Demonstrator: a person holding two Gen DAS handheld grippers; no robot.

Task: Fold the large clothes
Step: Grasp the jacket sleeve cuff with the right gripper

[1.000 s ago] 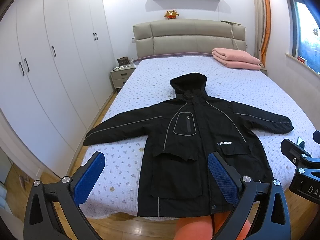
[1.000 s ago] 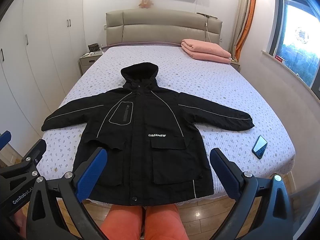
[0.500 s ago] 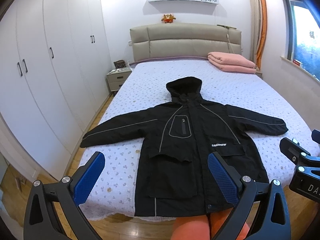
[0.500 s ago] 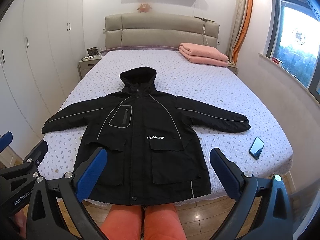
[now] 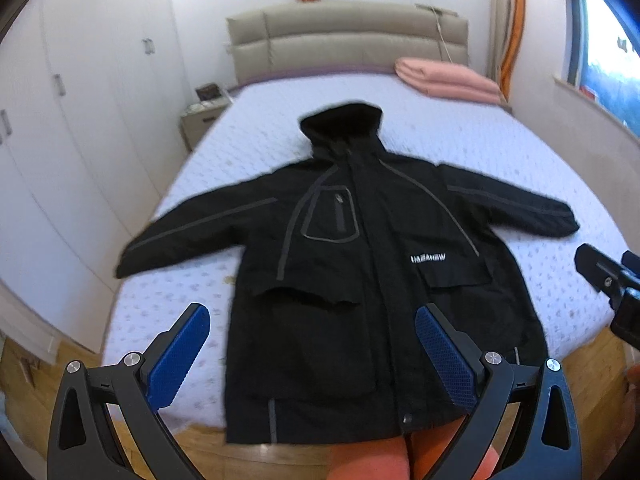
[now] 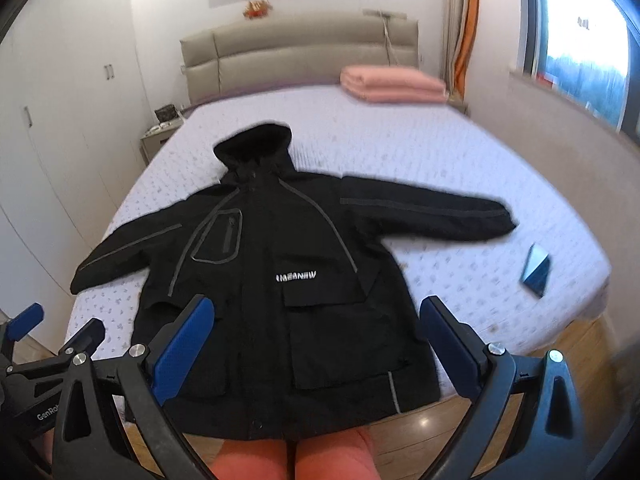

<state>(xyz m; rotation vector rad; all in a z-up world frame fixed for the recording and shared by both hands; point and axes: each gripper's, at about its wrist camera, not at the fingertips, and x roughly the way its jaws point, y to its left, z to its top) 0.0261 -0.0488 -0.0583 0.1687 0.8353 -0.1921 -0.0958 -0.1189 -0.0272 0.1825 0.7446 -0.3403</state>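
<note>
Folding has not begun, judging by how things lie: the black hooded jacket [image 5: 360, 264] is spread face up on the bed [image 5: 460, 148], both sleeves stretched out to the sides, hood toward the headboard and hem hanging just over the foot edge. Every fold is left to do (sleeves in, then the body, presumably). The left gripper [image 5: 312, 354] hovers above the lower left front of the jacket, jaws spread wide and holding nothing. The right gripper [image 6: 316, 344] hangs over the lower right front near the flap pocket, equally wide and empty. Neither touches the fabric. A phone [image 6: 537, 270] lies on the bed beyond the right sleeve, apart from it.
</note>
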